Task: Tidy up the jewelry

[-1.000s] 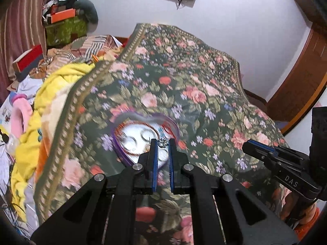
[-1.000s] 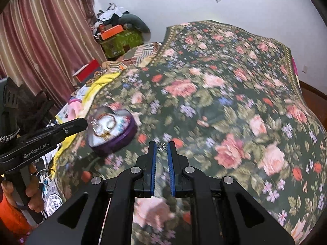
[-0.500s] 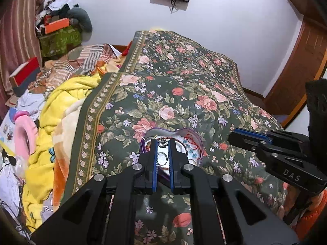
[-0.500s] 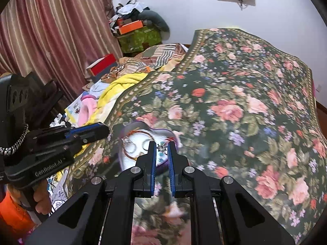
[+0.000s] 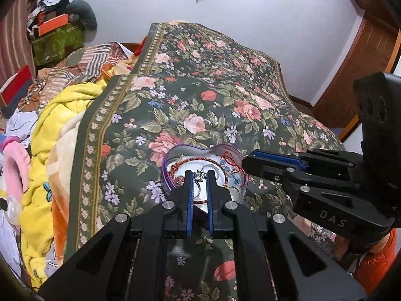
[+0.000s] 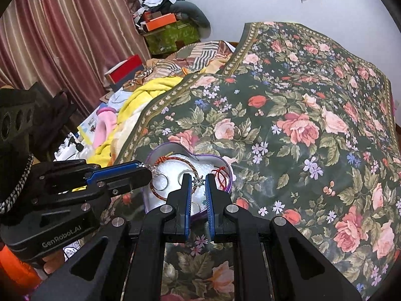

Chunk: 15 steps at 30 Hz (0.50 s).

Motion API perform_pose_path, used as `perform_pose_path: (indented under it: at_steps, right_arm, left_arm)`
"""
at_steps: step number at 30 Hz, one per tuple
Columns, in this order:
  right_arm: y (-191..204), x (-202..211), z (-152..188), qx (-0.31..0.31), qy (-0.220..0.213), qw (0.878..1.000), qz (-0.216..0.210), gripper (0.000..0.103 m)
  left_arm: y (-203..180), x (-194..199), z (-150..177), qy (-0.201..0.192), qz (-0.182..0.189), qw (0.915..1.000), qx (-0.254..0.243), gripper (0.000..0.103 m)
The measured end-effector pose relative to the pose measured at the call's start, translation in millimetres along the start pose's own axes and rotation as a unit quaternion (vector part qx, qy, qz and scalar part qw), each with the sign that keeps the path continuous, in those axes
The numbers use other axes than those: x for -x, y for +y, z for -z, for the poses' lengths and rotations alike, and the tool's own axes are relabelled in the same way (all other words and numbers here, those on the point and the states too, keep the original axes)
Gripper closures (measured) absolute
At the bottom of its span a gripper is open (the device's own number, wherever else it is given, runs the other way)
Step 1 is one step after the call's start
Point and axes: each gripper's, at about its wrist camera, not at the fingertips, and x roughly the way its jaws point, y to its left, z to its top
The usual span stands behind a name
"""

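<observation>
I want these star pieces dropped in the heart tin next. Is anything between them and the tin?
Nothing visible. Both tongs, left and right, hold a star charm over the open heart-shaped tin, which already holds a braided bracelet.

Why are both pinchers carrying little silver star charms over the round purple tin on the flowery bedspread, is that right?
Nearly: the purple tin is heart-shaped, not round, as the right wrist view shows. Each gripper, left and right, does carry a small silver star charm above it on the dark floral bedspread.

A lived-in bedroom: floral bedspread [image 6: 300,105], heaped blankets [image 5: 57,115], striped curtains [image 6: 62,37].
</observation>
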Motion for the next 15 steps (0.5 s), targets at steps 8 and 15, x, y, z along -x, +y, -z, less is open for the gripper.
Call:
perform_pose_path:
  at_steps: [8, 15]
  right_arm:
    - [-5, -9, 2, -0.006, 0.009, 1.0, -0.003, 0.093]
    - [-3, -10, 3, -0.003, 0.009, 1.0, -0.004, 0.093]
  left_arm:
    - [1, -13, 4, 0.014, -0.006, 0.9999, 0.008, 0.095]
    - [2, -14, 5, 0.015, -0.011, 0.9998, 0.007, 0.095]
